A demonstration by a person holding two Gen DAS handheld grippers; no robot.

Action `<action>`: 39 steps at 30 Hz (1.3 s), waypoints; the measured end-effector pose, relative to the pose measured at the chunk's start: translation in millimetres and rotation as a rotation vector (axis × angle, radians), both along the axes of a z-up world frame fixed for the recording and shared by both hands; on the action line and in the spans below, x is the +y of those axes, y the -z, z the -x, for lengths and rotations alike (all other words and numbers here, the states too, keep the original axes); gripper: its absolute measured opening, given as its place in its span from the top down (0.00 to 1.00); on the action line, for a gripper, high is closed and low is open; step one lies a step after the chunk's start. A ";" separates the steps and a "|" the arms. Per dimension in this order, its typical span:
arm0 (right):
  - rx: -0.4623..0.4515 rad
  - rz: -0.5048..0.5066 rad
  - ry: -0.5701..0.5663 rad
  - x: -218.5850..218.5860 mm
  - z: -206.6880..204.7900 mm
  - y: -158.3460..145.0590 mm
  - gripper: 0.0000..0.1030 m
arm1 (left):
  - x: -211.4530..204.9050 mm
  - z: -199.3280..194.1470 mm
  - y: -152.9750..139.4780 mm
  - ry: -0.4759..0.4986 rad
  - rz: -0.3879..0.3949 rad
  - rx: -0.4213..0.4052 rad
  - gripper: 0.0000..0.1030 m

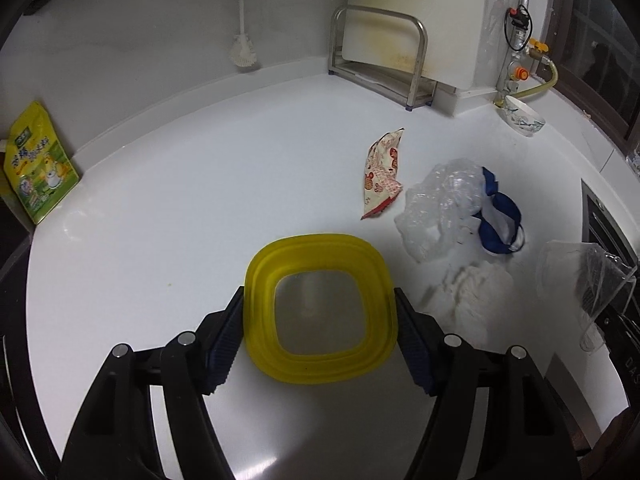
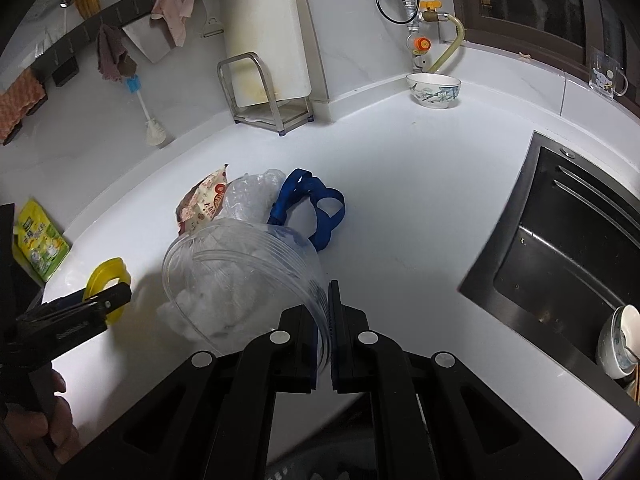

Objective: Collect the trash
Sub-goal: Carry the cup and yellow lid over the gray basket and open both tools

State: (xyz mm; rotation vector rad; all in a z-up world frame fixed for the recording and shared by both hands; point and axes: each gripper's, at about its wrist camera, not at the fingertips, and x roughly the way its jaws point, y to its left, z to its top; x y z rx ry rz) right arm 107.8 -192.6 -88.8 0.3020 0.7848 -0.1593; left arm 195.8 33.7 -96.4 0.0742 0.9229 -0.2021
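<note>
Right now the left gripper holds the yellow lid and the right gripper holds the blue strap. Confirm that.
Not quite. The left gripper does hold the yellow lid, but the right gripper is pinching the rim of the clear plastic container; the blue strap lies on the counter. The right wrist view shows it.

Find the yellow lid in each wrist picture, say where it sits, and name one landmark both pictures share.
Left wrist view: the yellow lid sits low in the centre, between the left gripper's fingers.
Right wrist view: the lid is at the left edge, partly behind the left gripper.
Shared landmark: the snack wrapper on the counter.
</note>
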 end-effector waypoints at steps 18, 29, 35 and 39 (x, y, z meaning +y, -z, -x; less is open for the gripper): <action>0.048 0.017 -0.207 -48.2 132.0 -16.1 0.96 | -85.8 156.3 -40.3 -0.018 0.035 -0.028 0.34; 0.099 -0.034 -0.332 -67.6 175.3 6.3 0.96 | -118.1 217.0 -16.9 -0.035 -0.001 0.042 0.34; 0.160 -0.043 -0.376 -56.8 180.1 24.1 0.96 | -113.4 224.5 3.5 -0.038 -0.029 0.107 0.33; 0.203 -0.027 -0.393 -46.1 178.4 35.3 0.95 | -107.5 225.0 15.7 -0.045 -0.029 0.146 0.31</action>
